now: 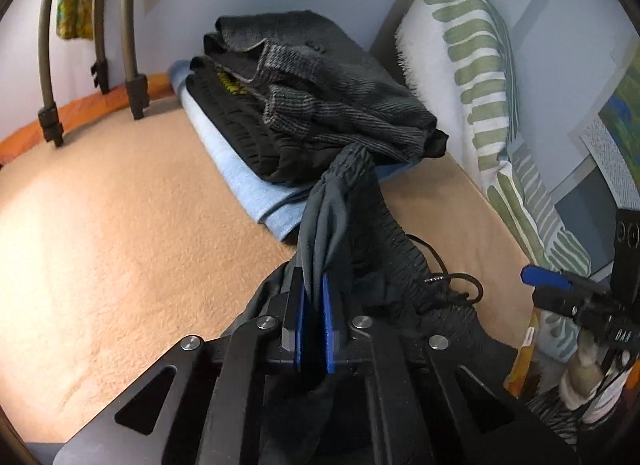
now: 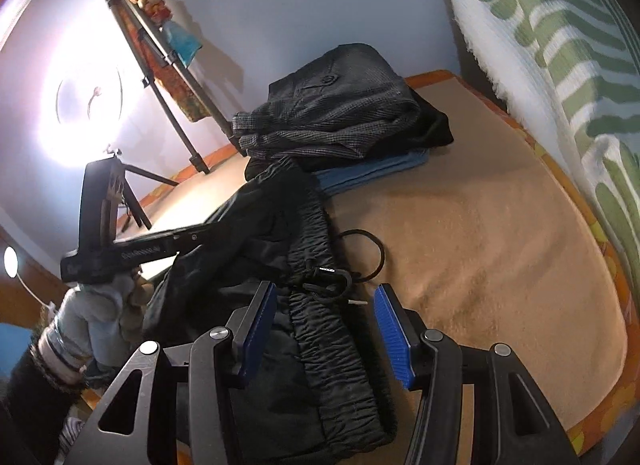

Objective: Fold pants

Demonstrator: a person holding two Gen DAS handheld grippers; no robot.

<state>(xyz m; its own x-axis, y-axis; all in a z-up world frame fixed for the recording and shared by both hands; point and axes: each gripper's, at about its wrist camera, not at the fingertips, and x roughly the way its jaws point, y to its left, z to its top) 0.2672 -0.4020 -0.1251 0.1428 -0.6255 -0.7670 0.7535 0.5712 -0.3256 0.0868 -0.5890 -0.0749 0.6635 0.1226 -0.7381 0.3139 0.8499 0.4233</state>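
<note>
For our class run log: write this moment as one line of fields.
left hand-held gripper: shut on pants waistband | right hand-held gripper: open over waistband, not gripping | pants: unfolded on bed | folded stack: behind

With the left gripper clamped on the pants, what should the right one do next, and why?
Probably close the right gripper on the waistband. Its jaws stand open astride that gathered band, while the left gripper is already shut on a fold of the pants. Both ends need holding before lifting to fold.
</note>
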